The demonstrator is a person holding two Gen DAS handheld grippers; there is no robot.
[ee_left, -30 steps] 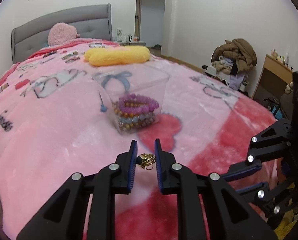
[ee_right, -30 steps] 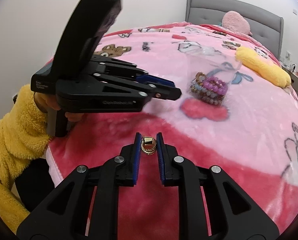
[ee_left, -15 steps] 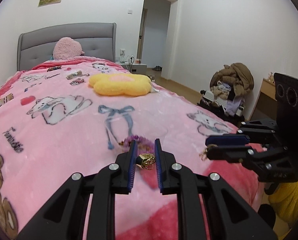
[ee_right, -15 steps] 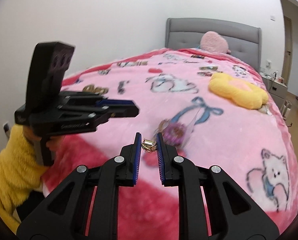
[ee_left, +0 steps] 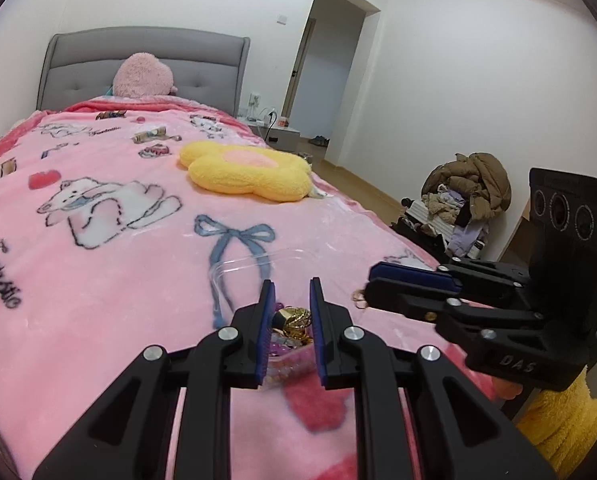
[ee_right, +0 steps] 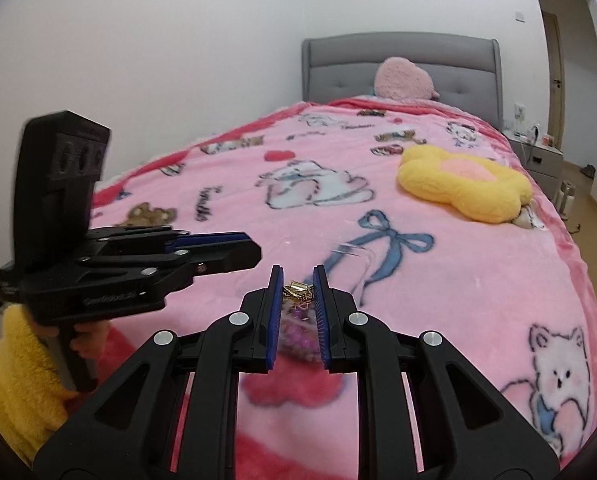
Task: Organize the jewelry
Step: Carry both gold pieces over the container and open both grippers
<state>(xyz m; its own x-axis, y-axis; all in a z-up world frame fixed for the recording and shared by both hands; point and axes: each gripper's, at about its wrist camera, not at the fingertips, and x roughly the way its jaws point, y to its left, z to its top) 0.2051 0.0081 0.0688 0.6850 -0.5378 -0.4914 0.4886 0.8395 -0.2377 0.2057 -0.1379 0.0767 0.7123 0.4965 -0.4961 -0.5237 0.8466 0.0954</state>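
My left gripper [ee_left: 291, 300] is shut on a gold jewelry piece [ee_left: 292, 320] and holds it above a clear plastic box [ee_left: 258, 268] with purple bead bracelets [ee_left: 288, 354] inside. My right gripper [ee_right: 297, 288] is shut on another gold jewelry piece [ee_right: 297, 290], above the same box [ee_right: 354, 256] and its purple bracelets [ee_right: 298, 334]. The right gripper also shows in the left wrist view [ee_left: 368, 286], just right of the left one. The left gripper shows in the right wrist view [ee_right: 254, 250], to the left.
The box sits on a pink cartoon blanket [ee_left: 98, 260] covering a bed. A yellow flower cushion [ee_left: 246, 174] lies farther back. A pink plush [ee_left: 142, 76] leans on the grey headboard. A clothes pile [ee_left: 466, 192] stands off the bed's right side.
Both grippers lifted their gold pieces off the blanket and moved forward toward the box. They now hang over the box with the bracelets.
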